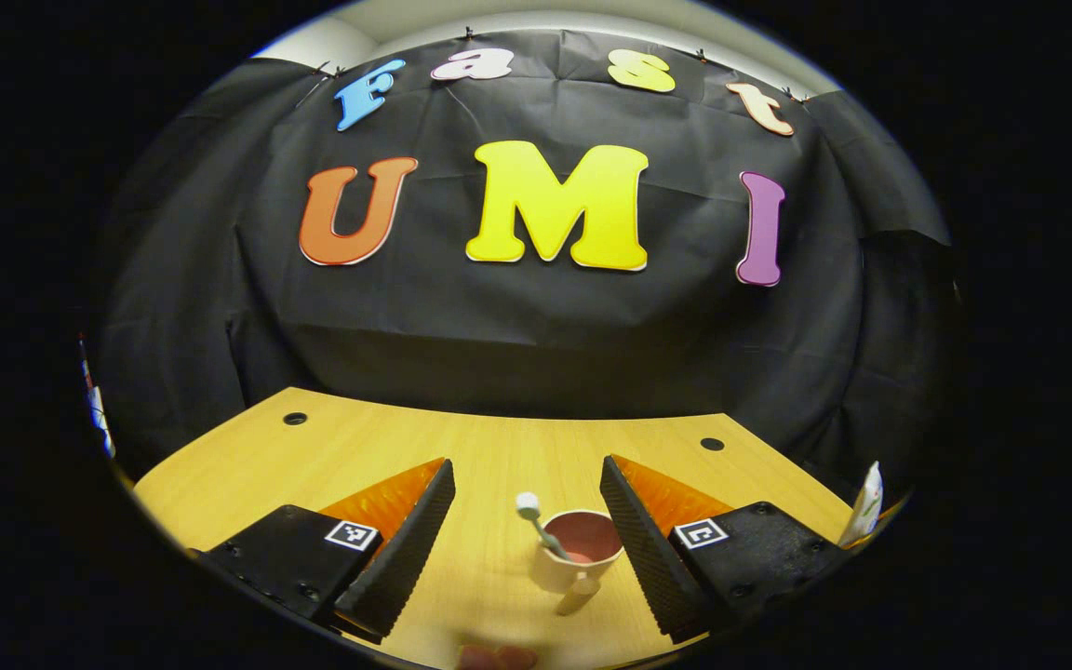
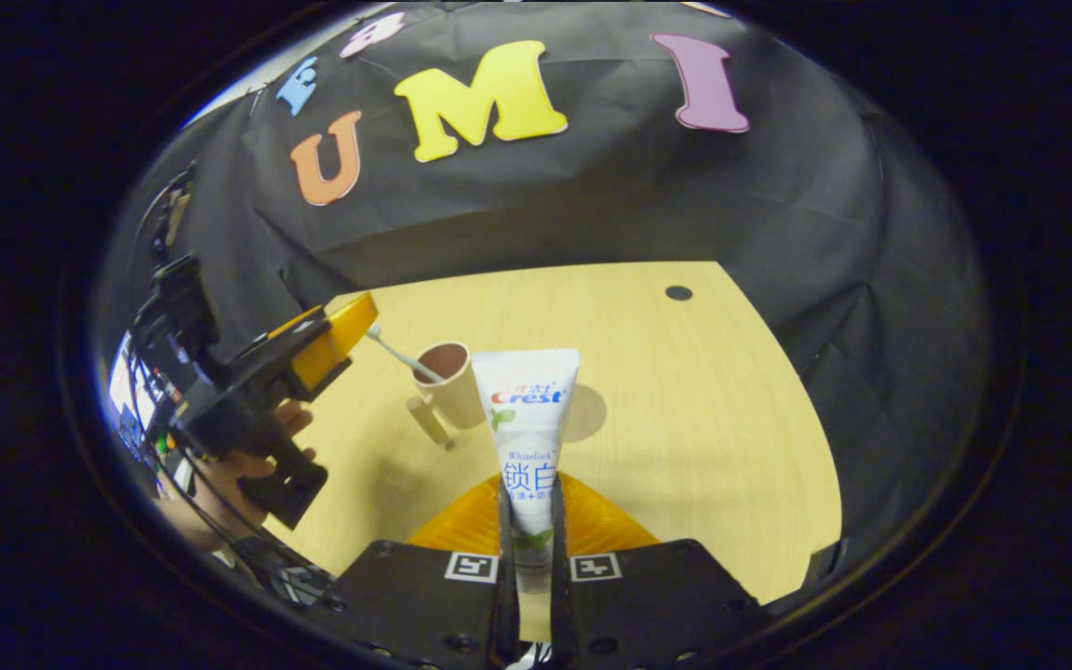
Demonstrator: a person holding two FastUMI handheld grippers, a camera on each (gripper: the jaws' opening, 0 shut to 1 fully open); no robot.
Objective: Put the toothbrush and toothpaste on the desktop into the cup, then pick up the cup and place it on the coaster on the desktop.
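A tan cup (image 1: 578, 554) with a side handle stands on the wooden desktop (image 1: 499, 447), and a white toothbrush (image 1: 536, 521) leans inside it, head up. My left gripper (image 1: 527, 470) is open, hovering just behind and above the cup. In the right gripper view that gripper (image 2: 350, 326) sits left of the cup (image 2: 452, 381) near the toothbrush (image 2: 396, 354). My right gripper (image 2: 530, 493) is shut on a white toothpaste tube (image 2: 529, 409), held upright in front of the cup. The tube's end (image 1: 864, 507) shows at the far right. A round tan coaster (image 2: 587, 412) lies right of the cup.
The booth's black cloth wall closes the back and sides of the desktop (image 2: 703, 419). Two small dark holes (image 1: 295, 419) (image 1: 712, 444) mark the far corners. A hand (image 2: 247, 465) holds the left gripper at the left. Bare wood lies right of the coaster.
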